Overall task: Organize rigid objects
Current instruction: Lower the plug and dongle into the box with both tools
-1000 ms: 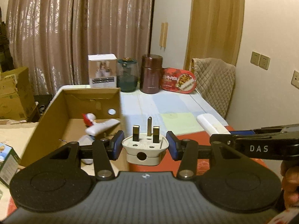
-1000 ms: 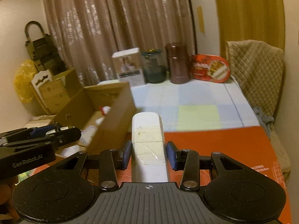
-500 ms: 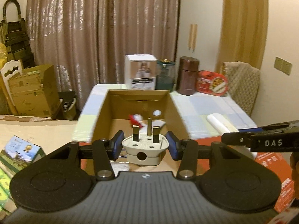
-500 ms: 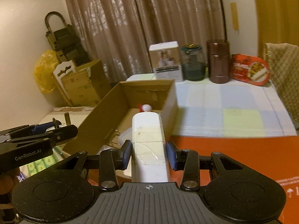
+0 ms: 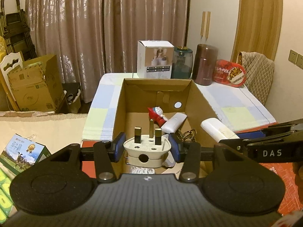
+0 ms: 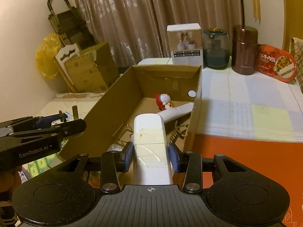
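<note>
My left gripper (image 5: 147, 147) is shut on a white three-pin plug (image 5: 146, 152), prongs up, held over the near end of an open cardboard box (image 5: 200, 98). My right gripper (image 6: 151, 155) is shut on a long white block (image 6: 150, 143), held over the box's near right part (image 6: 197, 102). The block (image 5: 217, 129) and right gripper also show at the right of the left wrist view. In the box lie a red and white toy figure (image 5: 158, 114), a white remote-like bar (image 5: 175, 120) and a brown patterned cord (image 5: 188, 133).
Behind the box stand a white carton (image 5: 155, 59), a dark green jar (image 5: 182, 61), a brown canister (image 5: 205, 65) and a red food tin (image 5: 230, 72) on a checked cloth. A red mat (image 6: 246, 160) lies at the right. Cardboard boxes (image 5: 34, 83) stand at left.
Both grippers swung left from the table's right side to over the cardboard box, still holding the plug and the white block. The box now sits centred in both views.
</note>
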Motion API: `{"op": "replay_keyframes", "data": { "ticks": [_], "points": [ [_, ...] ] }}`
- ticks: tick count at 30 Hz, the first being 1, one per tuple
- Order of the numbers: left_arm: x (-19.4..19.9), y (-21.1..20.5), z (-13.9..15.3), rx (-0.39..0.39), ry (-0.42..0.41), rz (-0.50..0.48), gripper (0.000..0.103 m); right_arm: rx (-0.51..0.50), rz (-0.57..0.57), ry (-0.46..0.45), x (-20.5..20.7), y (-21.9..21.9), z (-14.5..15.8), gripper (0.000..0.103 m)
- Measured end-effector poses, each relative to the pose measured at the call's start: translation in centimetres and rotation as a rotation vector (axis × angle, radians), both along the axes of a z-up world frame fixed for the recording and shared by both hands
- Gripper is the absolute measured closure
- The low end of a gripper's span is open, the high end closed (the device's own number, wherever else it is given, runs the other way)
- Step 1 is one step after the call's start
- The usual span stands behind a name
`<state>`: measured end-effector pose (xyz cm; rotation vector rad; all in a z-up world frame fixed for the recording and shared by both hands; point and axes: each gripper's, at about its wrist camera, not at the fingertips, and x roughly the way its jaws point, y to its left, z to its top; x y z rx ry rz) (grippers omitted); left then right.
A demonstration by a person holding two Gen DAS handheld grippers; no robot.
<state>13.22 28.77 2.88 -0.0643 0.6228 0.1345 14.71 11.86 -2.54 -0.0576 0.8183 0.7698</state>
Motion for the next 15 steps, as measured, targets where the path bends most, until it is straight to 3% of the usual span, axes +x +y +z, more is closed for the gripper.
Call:
{"op": "replay_keyframes", "data": {
  "ticks": [15],
  "points": [
    [2.7,1.3,-2.4,-0.007,0.049,-0.012,0.059,-0.033,0.016,0.017,1.8,2.2,-2.1,0.065]
  ]
}}
